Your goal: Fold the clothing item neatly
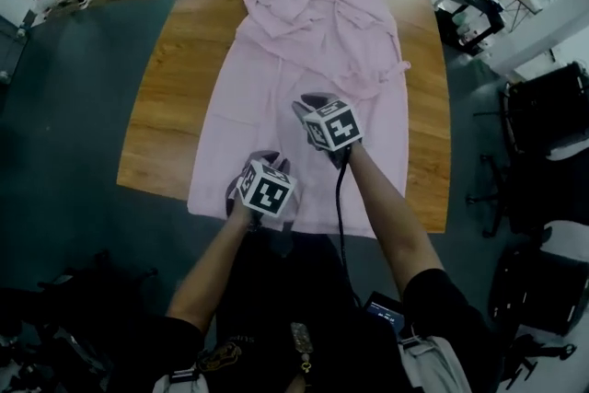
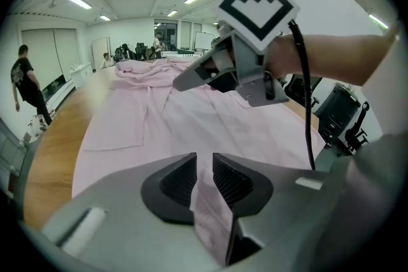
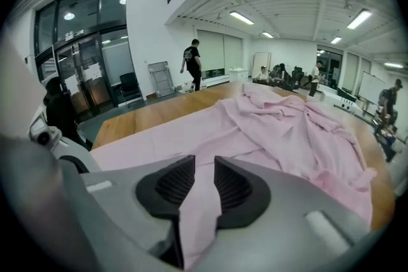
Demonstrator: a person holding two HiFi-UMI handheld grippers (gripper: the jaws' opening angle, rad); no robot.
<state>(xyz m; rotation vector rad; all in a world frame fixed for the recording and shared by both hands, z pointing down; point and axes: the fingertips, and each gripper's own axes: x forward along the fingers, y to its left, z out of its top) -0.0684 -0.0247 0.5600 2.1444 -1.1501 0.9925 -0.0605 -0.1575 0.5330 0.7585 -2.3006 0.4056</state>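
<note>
The pink garment lies spread along the tabletop, its far, collar end rumpled — no neat fold shows yet. The left tongs pinch cloth by the near hem. The right tongs pinch cloth further up the middle. A first fold looks begun — most of the work is left.

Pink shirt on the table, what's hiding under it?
Under the pink shirt lies the wooden table; bare wood shows left, right and beyond the cloth. The part beneath is covered, so whether anything else lies there cannot be seen.
</note>
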